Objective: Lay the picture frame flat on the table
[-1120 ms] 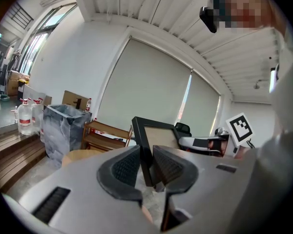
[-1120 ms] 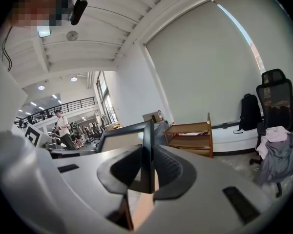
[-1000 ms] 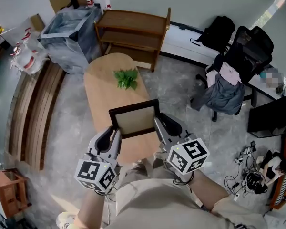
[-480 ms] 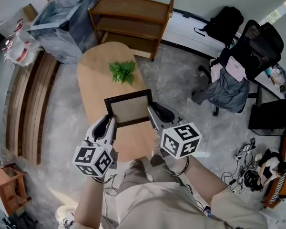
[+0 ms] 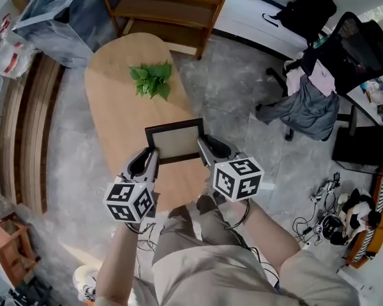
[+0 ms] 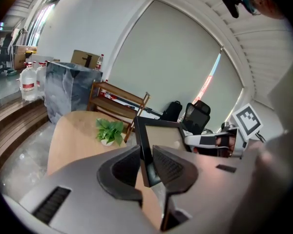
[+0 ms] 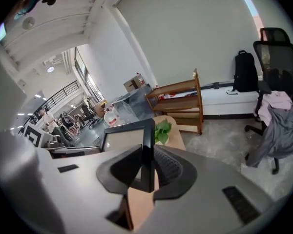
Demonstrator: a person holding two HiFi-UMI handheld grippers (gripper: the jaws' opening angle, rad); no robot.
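Note:
A black picture frame (image 5: 175,141) with a beige panel is held up over the near end of the oval wooden table (image 5: 112,107). My left gripper (image 5: 151,160) is shut on the frame's left edge (image 6: 142,150). My right gripper (image 5: 203,150) is shut on its right edge (image 7: 147,150). Both gripper views show the frame's black edge clamped between the jaws, with the panel (image 6: 166,136) facing inward. The frame stands tilted, lifted off the tabletop.
A small green plant (image 5: 150,80) stands further along the table. Beyond it are a wooden shelf unit (image 5: 169,2) and a wrapped grey bin (image 5: 57,27). An office chair with clothes (image 5: 319,88) stands to the right, wooden steps (image 5: 22,132) to the left.
Both grippers, with the frame in them, have stayed clamped while the head view shifted; the frame sits slightly lower and nearer the table's near end than a second ago.

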